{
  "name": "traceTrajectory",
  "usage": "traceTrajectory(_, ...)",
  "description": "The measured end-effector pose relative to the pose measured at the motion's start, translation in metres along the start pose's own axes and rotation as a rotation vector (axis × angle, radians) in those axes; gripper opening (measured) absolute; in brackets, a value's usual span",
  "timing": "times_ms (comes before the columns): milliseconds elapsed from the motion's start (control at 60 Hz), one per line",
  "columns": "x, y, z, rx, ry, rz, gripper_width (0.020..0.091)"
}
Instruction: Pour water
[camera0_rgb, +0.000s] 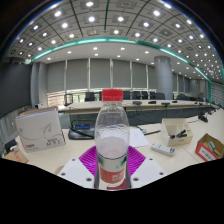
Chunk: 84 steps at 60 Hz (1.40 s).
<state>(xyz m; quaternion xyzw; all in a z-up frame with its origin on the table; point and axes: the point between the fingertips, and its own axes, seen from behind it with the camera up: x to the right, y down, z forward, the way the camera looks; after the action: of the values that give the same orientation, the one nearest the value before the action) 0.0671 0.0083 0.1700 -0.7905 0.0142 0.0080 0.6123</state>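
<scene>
A clear plastic water bottle (112, 135) with a red cap and a red label stands upright between my gripper's (112, 163) magenta pads (87, 160). Both fingers press on its lower body, so the gripper is shut on it. The bottle looks partly filled, with water showing in its lower half. Its base is hidden below the fingers. No cup or other vessel shows near it.
A long light table (60, 150) stretches beyond the bottle. On it are a white carton (40, 128) to the left, a dark flat object (82, 130) behind, a small white device (163, 149) and a white paper bag (180, 130) to the right, and a brown box (210, 148) further right. Office chairs line the far side.
</scene>
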Motion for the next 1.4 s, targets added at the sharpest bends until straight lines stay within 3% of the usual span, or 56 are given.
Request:
traceTrajectory(233, 0.027, 0.077, 0.034, -0.097, -0.019, -0.048, 0.0359)
traceTrajectory(317, 0.025, 0.077, 0.032, -0.077, -0.027, -0.044, 0.0363)
traceTrajectory(383, 0.024, 0.077, 0.036, -0.064, -0.027, -0.048, 0.0407)
traceTrajectory(517, 0.027, 0.087, 0.029, -0.126, -0.011, -0.042, 0.0612)
traceTrajectory(583, 0.025, 0.09, 0.021, -0.171, -0.019, -0.021, 0.0876)
traceTrajectory(633, 0.028, 0.087, 0.015, -0.187, -0.009, -0.013, 0.083)
traceTrajectory(717, 0.028, 0.074, -0.01, -0.196, 0.015, -0.025, 0.0864)
traceTrajectory(1067, -0.025, 0.008, -0.177, -0.276, 0.034, -0.058, 0.0853)
traceTrajectory(1400, -0.074, -0.008, -0.304, -0.28, 0.037, -0.088, 0.086)
